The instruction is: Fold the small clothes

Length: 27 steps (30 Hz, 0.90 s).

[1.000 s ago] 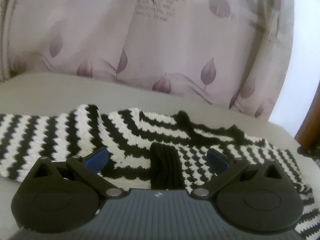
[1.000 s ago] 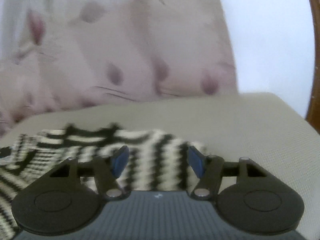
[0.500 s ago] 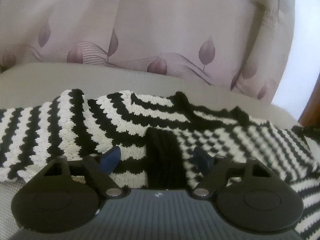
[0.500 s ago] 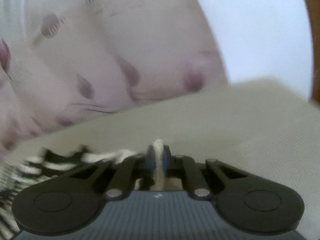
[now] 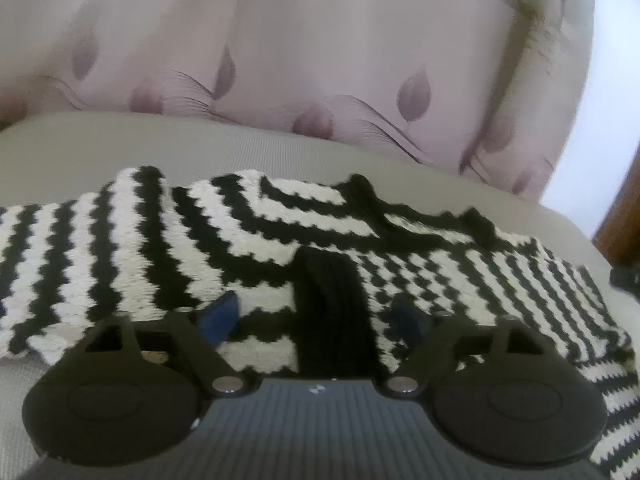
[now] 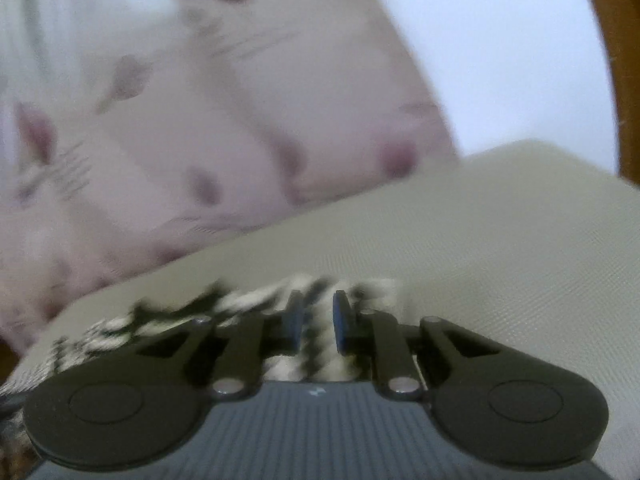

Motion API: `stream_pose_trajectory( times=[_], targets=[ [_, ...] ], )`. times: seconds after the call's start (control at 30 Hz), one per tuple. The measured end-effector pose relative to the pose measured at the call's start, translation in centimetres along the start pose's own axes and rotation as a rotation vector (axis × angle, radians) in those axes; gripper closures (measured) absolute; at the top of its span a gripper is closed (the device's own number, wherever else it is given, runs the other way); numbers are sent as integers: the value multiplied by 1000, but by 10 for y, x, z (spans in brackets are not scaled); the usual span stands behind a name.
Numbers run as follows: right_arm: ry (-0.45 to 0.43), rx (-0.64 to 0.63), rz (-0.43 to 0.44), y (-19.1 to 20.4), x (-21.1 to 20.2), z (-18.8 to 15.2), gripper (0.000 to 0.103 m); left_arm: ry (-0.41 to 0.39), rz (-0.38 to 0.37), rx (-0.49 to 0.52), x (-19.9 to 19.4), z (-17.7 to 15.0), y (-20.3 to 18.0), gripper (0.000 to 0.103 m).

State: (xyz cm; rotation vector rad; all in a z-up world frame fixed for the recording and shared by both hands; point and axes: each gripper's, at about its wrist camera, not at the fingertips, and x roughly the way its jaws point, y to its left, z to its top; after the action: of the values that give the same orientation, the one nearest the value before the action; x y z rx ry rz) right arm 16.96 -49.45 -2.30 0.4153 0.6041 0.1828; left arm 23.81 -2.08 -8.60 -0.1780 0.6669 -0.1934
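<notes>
A small black-and-white striped knit sweater [image 5: 240, 240] lies flat on a beige cushion [image 5: 200, 144], with a black ribbed band [image 5: 334, 312] in its middle. My left gripper [image 5: 316, 316] is open, low over the sweater's near edge, its blue pads either side of the black band. In the right wrist view, my right gripper [image 6: 318, 322] has its jaws a narrow gap apart around the sweater's right sleeve [image 6: 316, 356]; the view is blurred and a grip cannot be made out.
A pink curtain with leaf print [image 5: 320, 60] hangs behind the cushion. A brown wooden post [image 5: 624, 216] stands at the right, also seen in the right wrist view [image 6: 616, 80]. Bare beige cushion [image 6: 500, 240] extends to the right of the sleeve.
My left gripper has moved closer and lower over the sweater, staying open. My right gripper shut on the sleeve half a second ago and its jaws now stand slightly apart.
</notes>
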Motion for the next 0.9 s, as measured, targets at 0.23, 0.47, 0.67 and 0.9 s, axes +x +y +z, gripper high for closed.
stream_pose_trajectory(
  times=[0.23, 0.47, 0.67, 0.9],
  targets=[
    [5, -136, -39, 29, -23, -50, 72, 12, 16, 105, 5, 1, -16, 72],
    [-50, -89, -84, 23, -33, -53, 38, -51, 114, 21, -6, -3, -6, 92],
    [58, -205, -82, 38, -15, -57, 38, -43, 156, 66, -1, -3, -12, 92],
    [128, -455, -217, 77, 3, -73, 31, -118, 128, -77, -44, -2, 19, 3]
  ],
)
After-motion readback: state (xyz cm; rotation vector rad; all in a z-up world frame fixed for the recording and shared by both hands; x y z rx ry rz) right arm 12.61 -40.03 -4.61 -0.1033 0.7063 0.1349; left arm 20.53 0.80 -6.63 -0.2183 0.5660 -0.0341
